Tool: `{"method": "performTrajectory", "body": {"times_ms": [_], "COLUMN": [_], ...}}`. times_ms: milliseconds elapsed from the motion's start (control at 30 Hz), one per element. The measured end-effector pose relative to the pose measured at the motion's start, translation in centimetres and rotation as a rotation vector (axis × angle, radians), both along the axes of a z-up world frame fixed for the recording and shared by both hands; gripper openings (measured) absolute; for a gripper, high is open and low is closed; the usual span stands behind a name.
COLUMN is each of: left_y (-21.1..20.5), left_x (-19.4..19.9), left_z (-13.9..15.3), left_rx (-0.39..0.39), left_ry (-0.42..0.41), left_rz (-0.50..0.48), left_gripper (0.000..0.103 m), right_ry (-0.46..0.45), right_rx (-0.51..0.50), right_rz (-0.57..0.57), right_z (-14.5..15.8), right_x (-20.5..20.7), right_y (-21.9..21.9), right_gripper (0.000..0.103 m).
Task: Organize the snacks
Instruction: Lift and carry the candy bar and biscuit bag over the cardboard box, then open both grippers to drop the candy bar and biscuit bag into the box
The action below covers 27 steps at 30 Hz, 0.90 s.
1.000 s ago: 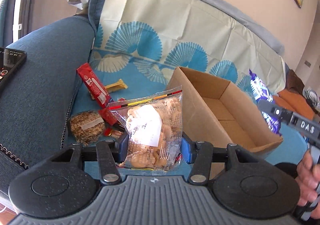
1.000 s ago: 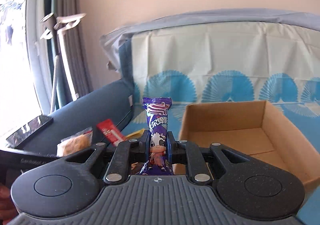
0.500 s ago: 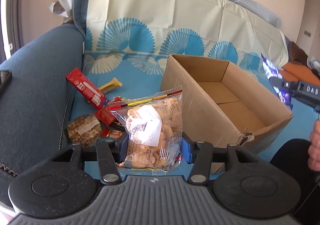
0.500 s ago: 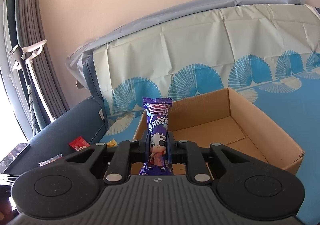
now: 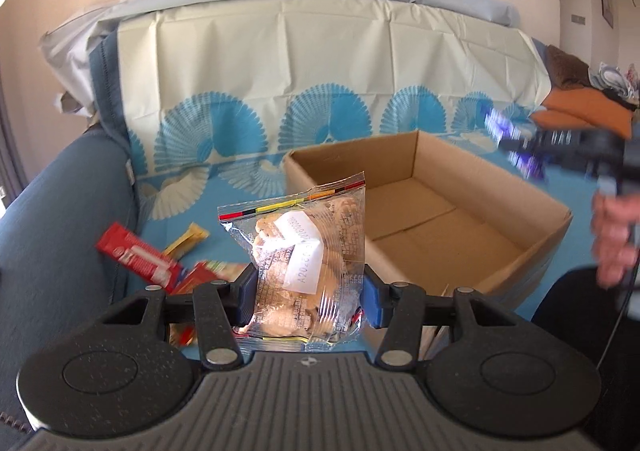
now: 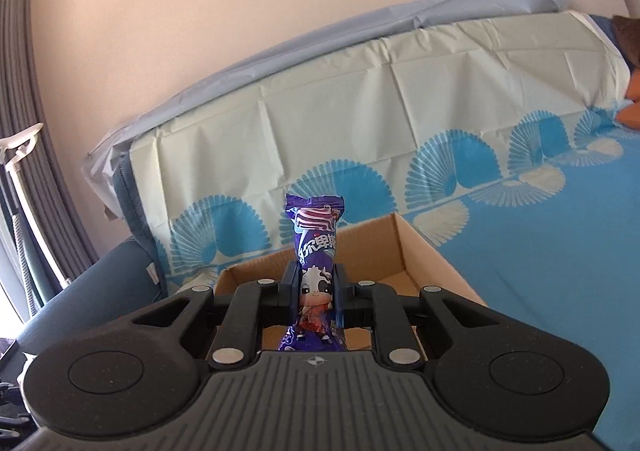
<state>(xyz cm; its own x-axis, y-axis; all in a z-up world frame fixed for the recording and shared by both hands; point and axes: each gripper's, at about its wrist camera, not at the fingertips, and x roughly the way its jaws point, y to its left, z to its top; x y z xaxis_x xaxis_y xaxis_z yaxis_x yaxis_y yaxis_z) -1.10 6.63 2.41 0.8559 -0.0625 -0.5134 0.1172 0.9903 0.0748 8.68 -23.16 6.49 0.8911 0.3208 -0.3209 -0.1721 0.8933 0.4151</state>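
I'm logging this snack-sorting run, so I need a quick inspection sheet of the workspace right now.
Surface: sofa seat under a blue fan-print cover.
Job's things: open cardboard box, nothing seen inside; clear cookie bag; purple snack.
Clutter: red packet and yellow bar lying left of the box.
Grippers: left gripper shut on the cookie bag; right gripper shut on the purple snack, box ahead.
Cables: thin dark cord below the right hand.
Surroundings: beige wall, grey curtain, orange cushion.
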Motion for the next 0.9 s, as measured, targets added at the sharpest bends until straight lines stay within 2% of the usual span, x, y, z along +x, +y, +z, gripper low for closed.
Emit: {"method": "performTrajectory", "body": {"times_ms": [100,333,600,900], "left_y": [-2.1,-7.3,-11.1,-11.4], "left_x": [2.4,8.5,11.9,13.5], "left_z": [1.3,2.8,2.3,2.1], "left_rx": [-0.037,-0.150,-0.158,-0.170], "left_ry": [-0.011,-0.007,-0.007,-0.008], "left_rz": [-0.016,-0.023,-0.054,-0.030], "left_gripper": [0.056,0.056,0.056,0.056], "right_ry": [-0.031,0.019,0.045,0.053], "right_rx": [0.012,-0.051,-0.094,-0.103], "right_rz": [-0.020,-0.034,-0.031,-0.027], "right_z": [-0.1,-0.4,-0.6,-0.5], "right_x": [-0.1,0.8,1.4,1.8], "right_y": [-0.3,0.4,0.8,1.1], "right_gripper": [0.017,0.017,0.017,0.017]}}
